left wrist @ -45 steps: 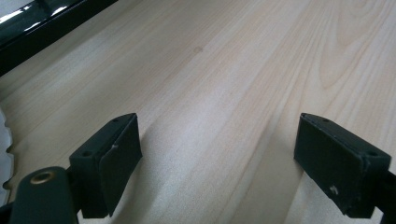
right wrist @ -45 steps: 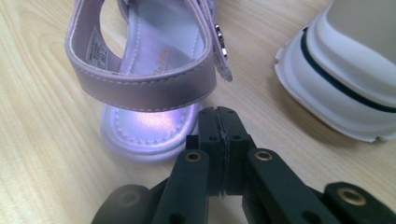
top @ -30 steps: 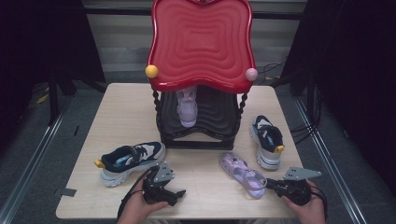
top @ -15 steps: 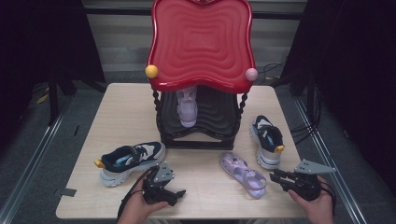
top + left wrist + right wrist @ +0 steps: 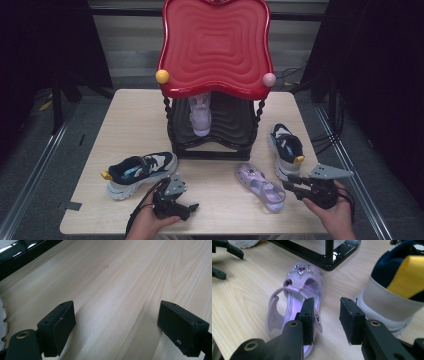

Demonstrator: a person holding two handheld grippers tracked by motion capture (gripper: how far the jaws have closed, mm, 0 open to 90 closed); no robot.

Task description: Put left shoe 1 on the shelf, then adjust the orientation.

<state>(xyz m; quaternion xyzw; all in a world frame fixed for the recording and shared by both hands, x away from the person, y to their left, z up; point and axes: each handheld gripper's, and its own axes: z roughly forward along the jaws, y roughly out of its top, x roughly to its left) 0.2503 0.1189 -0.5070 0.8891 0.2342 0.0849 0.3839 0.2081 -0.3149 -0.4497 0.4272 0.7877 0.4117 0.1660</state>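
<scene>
Plastic, glossy red and rippled in concentric waves, makes the top of the shoe rack (image 5: 215, 47), w/ a yellow ball (image 5: 162, 76) and a pink ball (image 5: 269, 79) at its front corners, twisted black posts and a ribbed black lower shelf. On that shelf, under the red top, sits a lilac sandal (image 5: 200, 115), toe toward the front.

In front of the rack and a bit to its right lies the other lilac sandal (image 5: 261, 187): soft translucent jelly, glitter star on the toe, thin heel strap, lying flat on the table (image 5: 135, 115).

The right gripper (image 5: 291, 186) hangs just right of that sandal; its jaws have just been opening and stand apart w/ nothing between them, pads clear of the strap.

Right of the rack stands a navy sneaker (image 5: 285, 149), chunky white sole, yellow heel tab. Left-front of the rack, its mate (image 5: 139, 172), same build.

The left gripper (image 5: 189, 207) rests in front of the rack near that left sneaker, jaws wide apart over bare wood.

Table is pale wood-grain laminate, matte. Room around it is dark: grey floor, black curtains, cables right of the rack.
</scene>
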